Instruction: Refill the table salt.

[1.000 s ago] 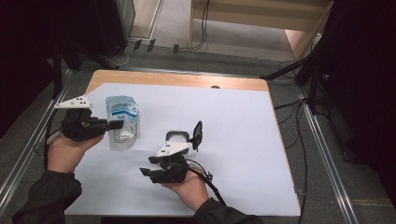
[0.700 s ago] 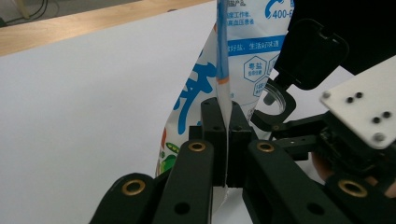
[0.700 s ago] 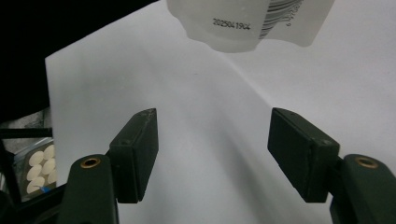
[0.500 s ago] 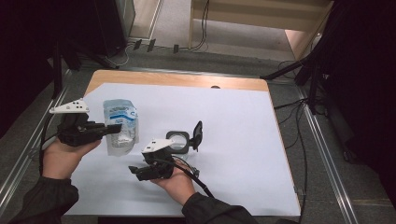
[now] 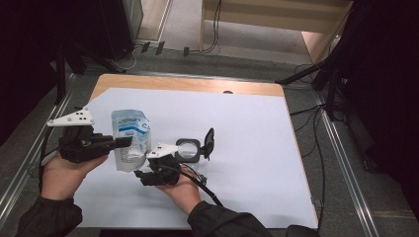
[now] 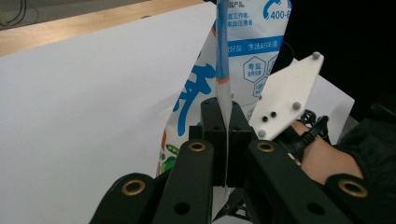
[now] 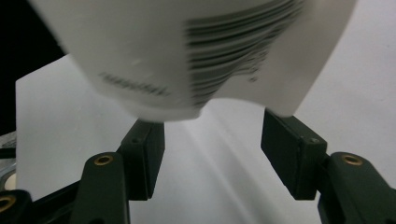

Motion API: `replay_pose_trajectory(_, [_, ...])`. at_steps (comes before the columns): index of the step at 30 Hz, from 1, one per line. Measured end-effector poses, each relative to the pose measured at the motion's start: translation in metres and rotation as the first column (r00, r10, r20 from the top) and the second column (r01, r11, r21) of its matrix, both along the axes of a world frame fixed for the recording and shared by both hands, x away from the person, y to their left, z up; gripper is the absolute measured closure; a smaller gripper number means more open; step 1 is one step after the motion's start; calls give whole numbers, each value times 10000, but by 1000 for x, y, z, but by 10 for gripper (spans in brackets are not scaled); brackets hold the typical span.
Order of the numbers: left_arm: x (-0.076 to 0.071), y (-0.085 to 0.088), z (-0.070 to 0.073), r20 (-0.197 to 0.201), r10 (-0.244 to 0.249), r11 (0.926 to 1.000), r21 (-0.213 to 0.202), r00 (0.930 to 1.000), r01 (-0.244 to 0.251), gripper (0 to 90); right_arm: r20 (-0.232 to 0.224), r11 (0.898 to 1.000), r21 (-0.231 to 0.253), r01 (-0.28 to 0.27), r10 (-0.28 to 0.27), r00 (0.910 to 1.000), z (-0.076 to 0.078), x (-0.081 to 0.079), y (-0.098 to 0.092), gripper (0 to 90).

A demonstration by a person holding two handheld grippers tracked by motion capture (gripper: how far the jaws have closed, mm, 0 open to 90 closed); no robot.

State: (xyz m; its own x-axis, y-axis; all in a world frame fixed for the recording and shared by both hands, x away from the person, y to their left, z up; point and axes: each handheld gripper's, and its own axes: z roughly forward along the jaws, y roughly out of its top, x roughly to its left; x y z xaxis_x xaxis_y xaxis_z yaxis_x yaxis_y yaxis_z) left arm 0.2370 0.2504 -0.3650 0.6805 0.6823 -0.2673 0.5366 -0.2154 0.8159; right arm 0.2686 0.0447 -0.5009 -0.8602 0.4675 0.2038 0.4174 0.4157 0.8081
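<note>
Holding salt pouch (image 5: 130,139) upright above the worktop (image 5: 247,128): my left tool (image 6: 223,135) pinches its side seam flat, keeping the bottom free. My right tool (image 7: 212,140), jaws spread and just closing a little, sits under the pouch's lower edge, pads not yet pressing.

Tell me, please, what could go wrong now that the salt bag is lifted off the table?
The left gripper pinches only the thin side seam of the white-and-blue plastic salt bag, so it might slip or tear. The right gripper, jaws open beneath the bag's bottom, could close on just a corner.
</note>
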Motion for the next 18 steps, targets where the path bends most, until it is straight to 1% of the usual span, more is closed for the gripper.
replay_pose_trajectory(2, [-3,-3,3,74,-144,9999,33,9999,143,900,-21,10000,22,79,-79,10000,0,2,-1,413])
replay_pose_trajectory(3, [-3,-4,4,122,-234,9997,-1,9997,234,900,-124,9999,60,91,-90,9999,0,3,-1,415])
replay_pose_trajectory(5, [-3,-6,6,166,-252,9997,-32,9995,252,900,-131,9999,96,117,-115,9998,0,3,-2,417])
replay_pose_trajectory(6, [-3,-6,6,139,-275,9996,-72,9995,276,900,-181,9997,200,169,-165,9997,0,2,-3,420])
replay_pose_trajectory(7, [-3,-6,6,139,-275,9996,-72,9995,276,900,-117,9996,217,194,-191,9997,1,2,-3,420])
replay_pose_trajectory(10, [-3,-5,6,36,-271,9994,-214,9996,272,900,25,9994,233,243,-244,9997,1,2,-3,421])
replay_pose_trajectory(11, [-3,-4,6,-1,-279,9994,-196,9996,279,900,-60,9992,281,272,-270,9996,2,3,-4,422])
replay_pose_trajectory(12, [-3,-5,5,-66,-300,9992,-270,9995,298,900,-94,9990,286,343,-340,9994,2,3,-4,427])
replay_pose_trajectory(14, [-2,-5,4,-149,-277,9992,-303,9995,273,900,117,9991,204,379,-381,9992,3,2,-4,430])
replay_pose_trajectory(15, [-2,-5,4,-149,-277,9992,-303,9995,273,900,117,9991,204,379,-381,9992,3,2,-4,430])
replay_pose_trajectory(16, [-1,-6,3,-152,-219,9996,-180,9996,216,900,231,9989,203,414,-419,9989,2,1,-4,431])
replay_pose_trajectory(18, [-1,-8,3,-263,-195,9997,-174,9995,190,900,269,9988,187,447,-452,9986,3,1,-4,431])
